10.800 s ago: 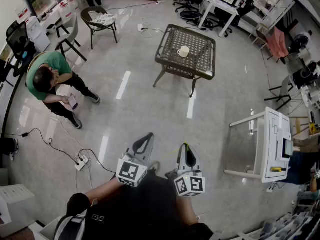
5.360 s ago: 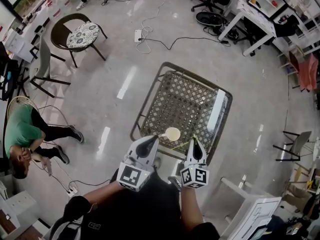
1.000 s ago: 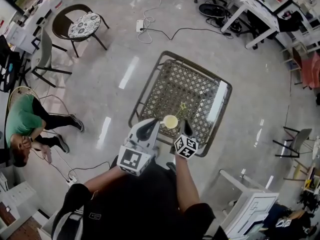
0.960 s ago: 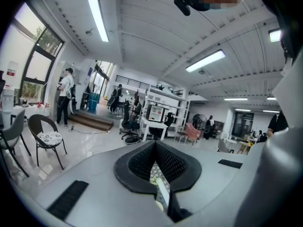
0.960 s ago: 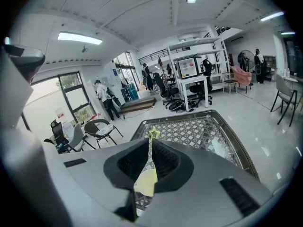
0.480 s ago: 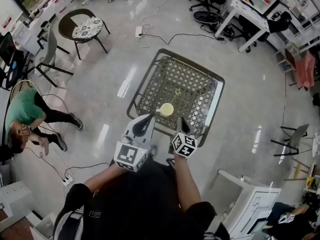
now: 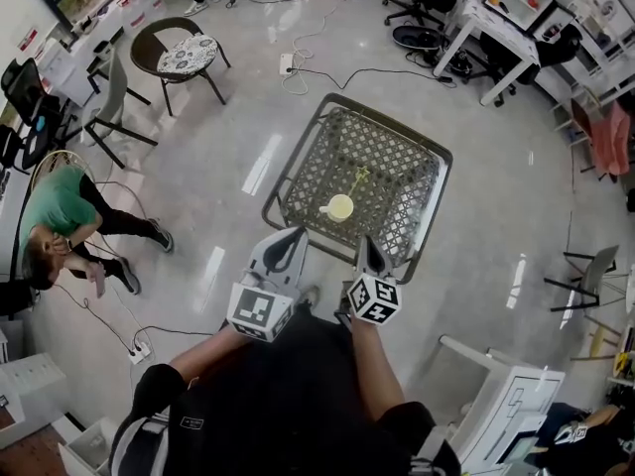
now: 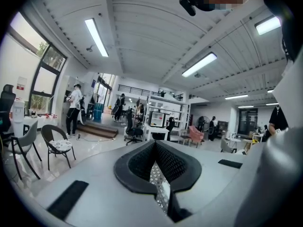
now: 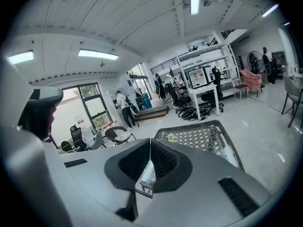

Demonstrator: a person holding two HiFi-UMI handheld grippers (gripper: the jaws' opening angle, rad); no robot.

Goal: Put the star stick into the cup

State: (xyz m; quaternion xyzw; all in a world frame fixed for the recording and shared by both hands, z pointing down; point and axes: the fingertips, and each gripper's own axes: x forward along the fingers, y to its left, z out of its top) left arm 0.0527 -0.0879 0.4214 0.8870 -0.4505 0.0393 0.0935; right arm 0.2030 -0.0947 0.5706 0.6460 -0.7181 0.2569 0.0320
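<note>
Lattice table (image 7: pixel 402 181) is holding the cup (image 7: pixel 339 207) just ahead, between left gripper (image 7: pixel 291 241) and right gripper (image 7: pixel 367 247) (both clenched empty, right slightly nearer), the star stick (image 7: pixel 359 178) apparently leaning out of it, pointing away.

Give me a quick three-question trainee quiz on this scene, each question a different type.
1. True or false: the right tongs hold the star stick.
2. Multiple choice: on the lattice table, the cup stands A) near the middle, B) on a corner, C) overhanging the edge.
3. Fill in: the left tongs and the right tongs are both ____ (open or shut).
Key: 1 false; 2 A; 3 shut.
</note>
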